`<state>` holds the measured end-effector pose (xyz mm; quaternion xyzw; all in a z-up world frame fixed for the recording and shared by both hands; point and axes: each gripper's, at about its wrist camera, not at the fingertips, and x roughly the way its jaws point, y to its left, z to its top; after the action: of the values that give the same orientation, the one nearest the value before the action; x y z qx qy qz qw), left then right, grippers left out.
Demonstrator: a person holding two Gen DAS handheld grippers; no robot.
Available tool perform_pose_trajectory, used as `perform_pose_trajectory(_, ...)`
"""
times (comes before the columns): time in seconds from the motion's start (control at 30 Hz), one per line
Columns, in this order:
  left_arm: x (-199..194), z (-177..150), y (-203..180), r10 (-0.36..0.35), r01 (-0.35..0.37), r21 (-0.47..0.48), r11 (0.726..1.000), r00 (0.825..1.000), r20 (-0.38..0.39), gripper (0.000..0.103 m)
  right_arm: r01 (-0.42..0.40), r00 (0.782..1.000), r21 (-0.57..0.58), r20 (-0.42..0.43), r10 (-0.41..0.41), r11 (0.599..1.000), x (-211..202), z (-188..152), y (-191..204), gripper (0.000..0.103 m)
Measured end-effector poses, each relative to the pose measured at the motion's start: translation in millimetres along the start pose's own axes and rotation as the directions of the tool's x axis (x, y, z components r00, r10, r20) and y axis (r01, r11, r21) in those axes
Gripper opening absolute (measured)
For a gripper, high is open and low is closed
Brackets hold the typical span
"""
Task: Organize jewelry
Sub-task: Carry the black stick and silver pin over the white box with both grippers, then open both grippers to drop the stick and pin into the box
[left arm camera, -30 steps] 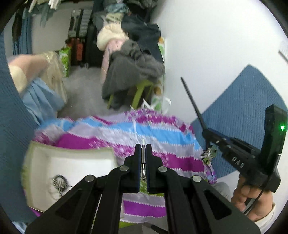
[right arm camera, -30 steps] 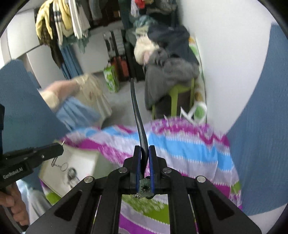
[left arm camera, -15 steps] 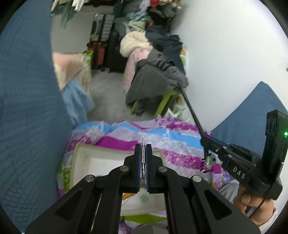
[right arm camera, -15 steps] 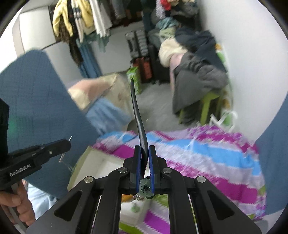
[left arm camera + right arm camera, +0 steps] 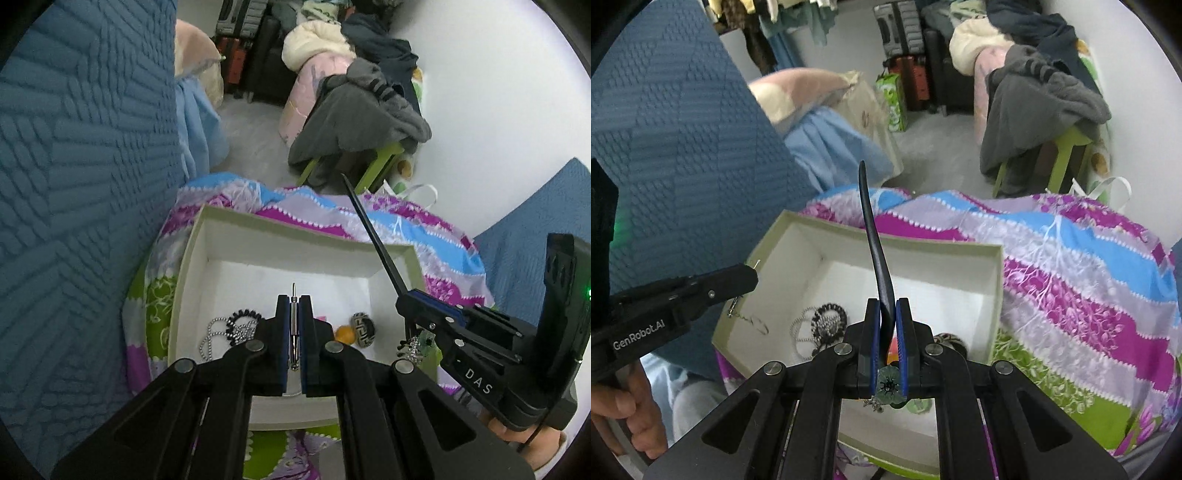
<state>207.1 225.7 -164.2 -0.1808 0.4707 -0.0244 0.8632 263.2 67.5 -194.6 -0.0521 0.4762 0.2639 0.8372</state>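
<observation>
An open white box [image 5: 295, 236] lies on a striped bedspread [image 5: 1071, 266]. Inside it are a silver bead chain [image 5: 211, 338], a black beaded bracelet [image 5: 245, 316], an orange bead [image 5: 344, 332] and a patterned dark bead [image 5: 364, 329]. My left gripper [image 5: 294, 300] hangs over the box, shut on a slim silver pin [image 5: 293, 291]. From that pin a fine chain with a ring [image 5: 750, 319] dangles. My right gripper [image 5: 888, 305] is also above the box and shut on a black hair stick [image 5: 873, 236], which points up. The stick's green flower ornament [image 5: 889, 384] sits behind the pads.
A blue quilted cloth [image 5: 81, 166] rises close on the left, with another patch [image 5: 517, 229] at the right. Beyond the bed stands a green stool piled with grey clothes [image 5: 354, 114], with suitcases [image 5: 905, 66] behind it. A white wall [image 5: 498, 92] is on the right.
Both grippers have come down and forward over the bed. The white box has moved from the lower left to under both of them and looks larger. Both stay shut on their pieces.
</observation>
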Motion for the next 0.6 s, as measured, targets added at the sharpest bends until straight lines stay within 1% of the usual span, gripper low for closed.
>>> perform_pose_trajectory(0.1,8.9,-3.9,0.3,0.018,-0.018,0.030,0.999,1.000,-0.019,0.004,0.004,1.000,0.000,-0.019,-0.004,1.000,10.8,-5.3,0.0,0.007)
perform_pose_trajectory(0.3,15.8,-5.1,-1.9,0.012,-0.011,0.036,0.999,0.999,-0.032,0.004,-0.014,0.997,0.040,-0.071,0.017,0.999,25.4,-11.3,-9.0,0.008)
perform_pose_trajectory(0.33,15.1,-5.2,-2.7,0.011,-0.010,0.034,0.999,0.999,-0.031,0.004,-0.016,0.997,0.045,-0.076,0.019,0.999,25.5,-11.5,-10.5,0.010)
perform_pose_trajectory(0.4,12.7,-5.2,-3.7,0.015,-0.014,0.030,0.999,1.000,-0.027,0.004,-0.019,0.997,0.054,-0.078,0.023,0.998,22.4,-10.4,-14.3,0.030)
perform_pose_trajectory(0.47,10.4,-4.7,-4.1,0.007,-0.006,0.023,1.000,0.999,-0.039,0.005,-0.023,0.997,0.048,-0.066,0.026,0.999,15.1,-8.5,-16.1,0.031)
perform_pose_trajectory(0.5,9.1,-3.9,-5.4,0.003,-0.002,0.024,1.000,0.999,-0.041,0.008,-0.022,0.998,0.040,-0.060,0.024,0.999,9.6,-6.9,-16.7,0.032)
perform_pose_trajectory(0.53,4.1,-3.4,-8.0,0.009,-0.008,0.031,1.000,0.999,-0.031,0.018,-0.019,0.998,0.034,-0.055,0.020,0.999,5.5,-5.6,-17.0,0.034)
perform_pose_trajectory(0.57,0.1,-2.6,-9.7,0.020,-0.019,0.034,0.999,1.000,-0.023,0.027,-0.017,0.999,0.026,-0.042,0.018,1.000,-3.2,-3.5,-17.8,0.038)
perform_pose_trajectory(0.6,-6.0,-1.5,-12.6,0.036,-0.036,0.036,0.999,0.999,-0.011,0.047,-0.017,0.999,0.022,-0.030,0.018,1.000,-9.7,-1.3,-18.1,0.045)
